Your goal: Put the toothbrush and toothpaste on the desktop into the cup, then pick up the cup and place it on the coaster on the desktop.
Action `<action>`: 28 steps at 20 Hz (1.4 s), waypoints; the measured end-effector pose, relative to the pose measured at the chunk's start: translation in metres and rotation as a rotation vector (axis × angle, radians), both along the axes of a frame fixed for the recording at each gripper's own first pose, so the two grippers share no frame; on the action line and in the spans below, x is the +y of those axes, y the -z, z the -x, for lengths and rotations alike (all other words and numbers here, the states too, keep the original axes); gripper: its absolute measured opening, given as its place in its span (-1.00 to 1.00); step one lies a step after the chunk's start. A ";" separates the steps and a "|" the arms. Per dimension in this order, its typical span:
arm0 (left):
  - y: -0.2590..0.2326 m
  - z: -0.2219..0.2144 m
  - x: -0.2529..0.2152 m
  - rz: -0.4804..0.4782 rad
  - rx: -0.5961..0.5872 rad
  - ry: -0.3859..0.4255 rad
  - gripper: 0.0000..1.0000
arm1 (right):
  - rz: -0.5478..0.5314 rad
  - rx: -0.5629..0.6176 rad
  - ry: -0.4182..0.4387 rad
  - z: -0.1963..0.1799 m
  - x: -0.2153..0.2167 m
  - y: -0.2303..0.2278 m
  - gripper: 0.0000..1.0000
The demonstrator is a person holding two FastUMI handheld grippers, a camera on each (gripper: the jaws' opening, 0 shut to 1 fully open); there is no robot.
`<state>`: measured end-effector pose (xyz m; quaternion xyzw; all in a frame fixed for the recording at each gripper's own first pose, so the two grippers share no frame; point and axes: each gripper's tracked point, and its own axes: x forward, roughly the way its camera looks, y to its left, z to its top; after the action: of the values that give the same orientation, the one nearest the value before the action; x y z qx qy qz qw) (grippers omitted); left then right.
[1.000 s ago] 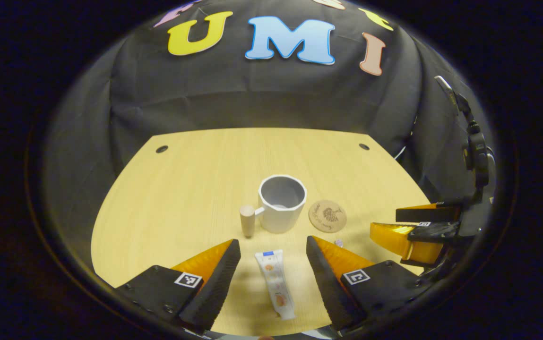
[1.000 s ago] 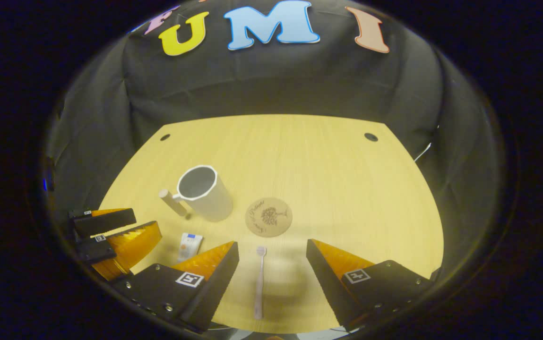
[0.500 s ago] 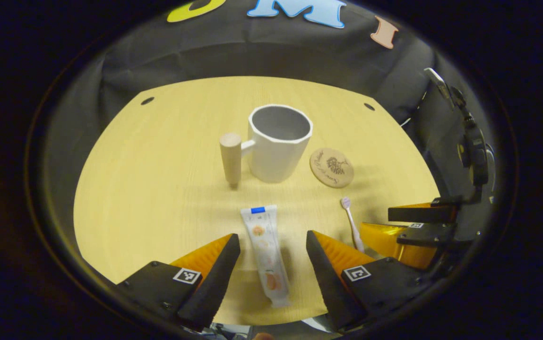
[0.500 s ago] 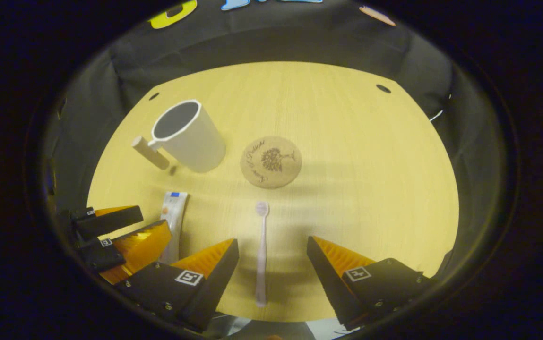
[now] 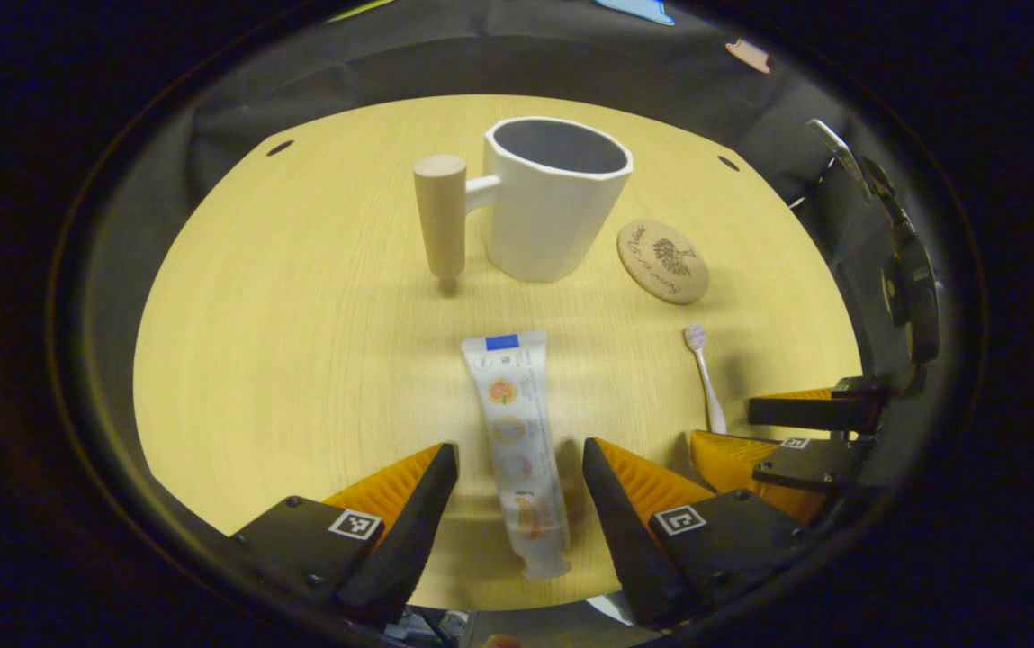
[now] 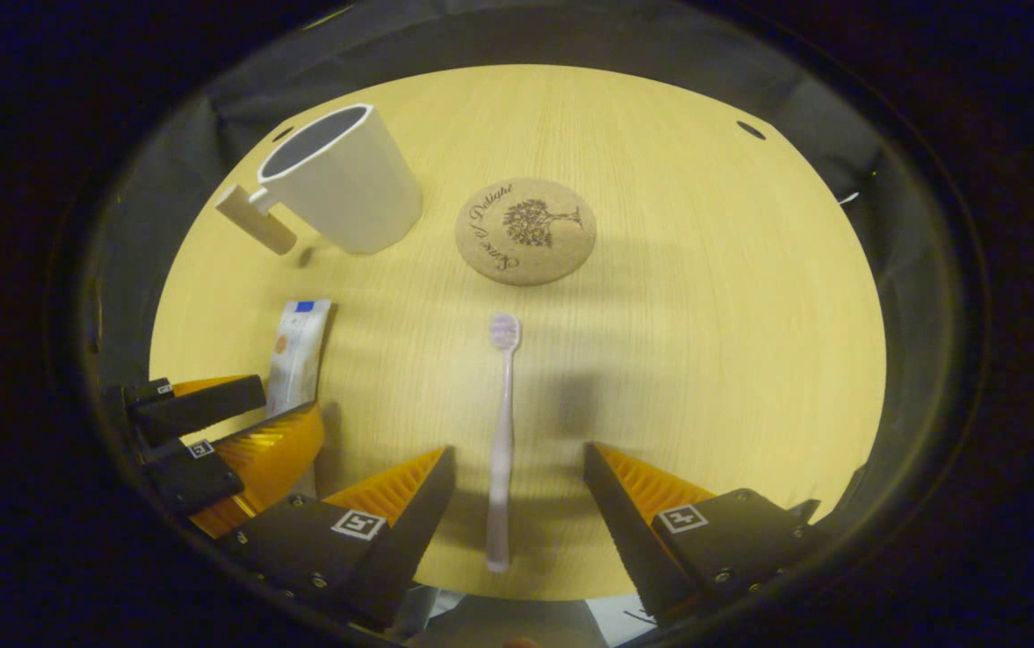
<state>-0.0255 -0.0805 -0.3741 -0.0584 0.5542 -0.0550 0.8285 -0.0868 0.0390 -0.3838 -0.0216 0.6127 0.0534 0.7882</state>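
Observation:
A white toothpaste tube (image 5: 517, 441) lies flat on the wooden desktop (image 5: 301, 342), its lower end between the open fingers of my left gripper (image 5: 517, 468). Beyond it stands a white cup (image 5: 552, 207) with a wooden peg handle (image 5: 441, 214). A round cork coaster (image 5: 663, 261) lies to the cup's right. A pale toothbrush (image 6: 502, 441) lies lengthwise between the open fingers of my right gripper (image 6: 517, 468), bristles toward the coaster (image 6: 525, 230). The cup (image 6: 346, 193) is at the upper left in the right gripper view, the tube (image 6: 297, 351) below it.
The right gripper (image 5: 786, 441) shows at the lower right of the left gripper view, over the toothbrush (image 5: 704, 373). The left gripper (image 6: 220, 432) shows at the lower left of the right gripper view. Two cable holes (image 5: 280, 148) sit near the desktop's far edge.
Both grippers have moved forward and down toward the desktop. The tube now lies between the left fingers and the toothbrush between the right fingers. Nothing on the desktop has shifted.

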 end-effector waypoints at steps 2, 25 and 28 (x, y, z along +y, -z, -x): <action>0.005 0.002 0.003 -0.011 0.013 -0.010 0.90 | 0.002 0.002 0.013 -0.002 0.000 0.001 0.84; 0.006 -0.006 0.016 -0.072 -0.001 -0.002 -0.60 | -0.006 0.050 0.074 0.002 0.016 0.005 -0.96; -0.002 -0.012 0.018 -0.040 0.008 -0.017 -0.62 | -0.023 0.060 0.087 0.006 0.017 0.002 -0.96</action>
<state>-0.0136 -0.0622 -0.3723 -0.0467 0.5581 -0.0367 0.8276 -0.0932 0.0558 -0.3856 0.0157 0.6357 0.0269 0.7713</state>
